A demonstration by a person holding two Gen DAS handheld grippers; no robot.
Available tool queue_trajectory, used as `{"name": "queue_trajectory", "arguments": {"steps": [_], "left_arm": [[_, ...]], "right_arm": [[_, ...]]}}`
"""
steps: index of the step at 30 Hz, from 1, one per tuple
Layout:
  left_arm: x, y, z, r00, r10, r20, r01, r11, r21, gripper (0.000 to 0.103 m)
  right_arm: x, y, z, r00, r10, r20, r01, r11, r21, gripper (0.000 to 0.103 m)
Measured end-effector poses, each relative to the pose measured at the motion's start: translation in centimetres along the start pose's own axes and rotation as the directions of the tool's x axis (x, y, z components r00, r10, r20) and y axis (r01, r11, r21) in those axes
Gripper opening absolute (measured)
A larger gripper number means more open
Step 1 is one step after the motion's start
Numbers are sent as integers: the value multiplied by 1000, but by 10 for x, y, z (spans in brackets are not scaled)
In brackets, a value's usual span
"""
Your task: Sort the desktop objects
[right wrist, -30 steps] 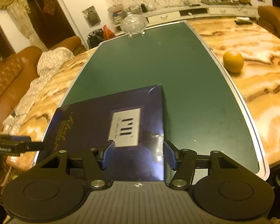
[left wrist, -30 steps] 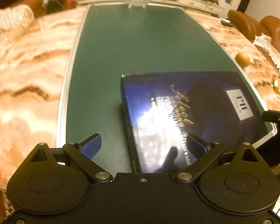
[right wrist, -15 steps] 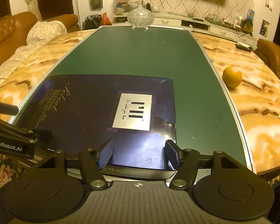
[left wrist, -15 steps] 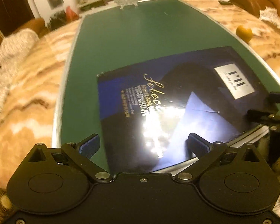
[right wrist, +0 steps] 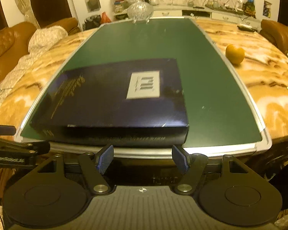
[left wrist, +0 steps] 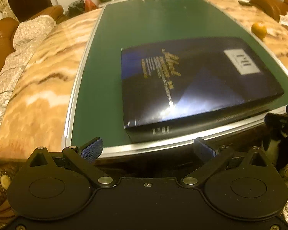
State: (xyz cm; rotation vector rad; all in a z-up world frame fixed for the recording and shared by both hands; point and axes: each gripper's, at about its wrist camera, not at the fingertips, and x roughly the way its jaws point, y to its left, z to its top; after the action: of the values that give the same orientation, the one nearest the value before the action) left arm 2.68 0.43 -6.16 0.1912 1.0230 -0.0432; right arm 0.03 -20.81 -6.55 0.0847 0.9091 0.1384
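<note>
A large dark blue flat box (left wrist: 192,84) with gold lettering and a white label lies flat on the green mat (left wrist: 159,25), at the mat's near edge. It also shows in the right wrist view (right wrist: 117,99). My left gripper (left wrist: 147,148) is open and empty, just off the table's near edge, in front of the box's left corner. My right gripper (right wrist: 142,158) is open and empty, just off the near edge, facing the box's front side. The left gripper's body shows at the left of the right wrist view (right wrist: 9,149).
The green mat has a silver frame (right wrist: 201,149) and lies on a marble table (right wrist: 268,76). An orange (right wrist: 235,53) sits on the marble at the right. A glass bowl (right wrist: 140,11) stands at the mat's far end. Brown sofas flank the table.
Both grippers have pulled back from over the box to beyond the table's near edge. The box now lies flat on the mat, free of both grippers.
</note>
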Motion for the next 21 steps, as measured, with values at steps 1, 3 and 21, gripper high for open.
{"name": "queue_trajectory", "arguments": {"steps": [1,3,21], "left_arm": [[3,1,-1,1000,7,-11,-7,1000,-10,103],[5,4,-2,1000,4,-29,-5,999,-37,103],[-49,0,-17,999,42,27,-39,994,-99,103]], "right_arm": [[1,2,-1,1000,8,-5,-8,1000,6,71],[1,7,-3,1000,25,-2,-25,1000,11,71],[-38,42,-5,990,-142,-2,142,989,52,103]]}}
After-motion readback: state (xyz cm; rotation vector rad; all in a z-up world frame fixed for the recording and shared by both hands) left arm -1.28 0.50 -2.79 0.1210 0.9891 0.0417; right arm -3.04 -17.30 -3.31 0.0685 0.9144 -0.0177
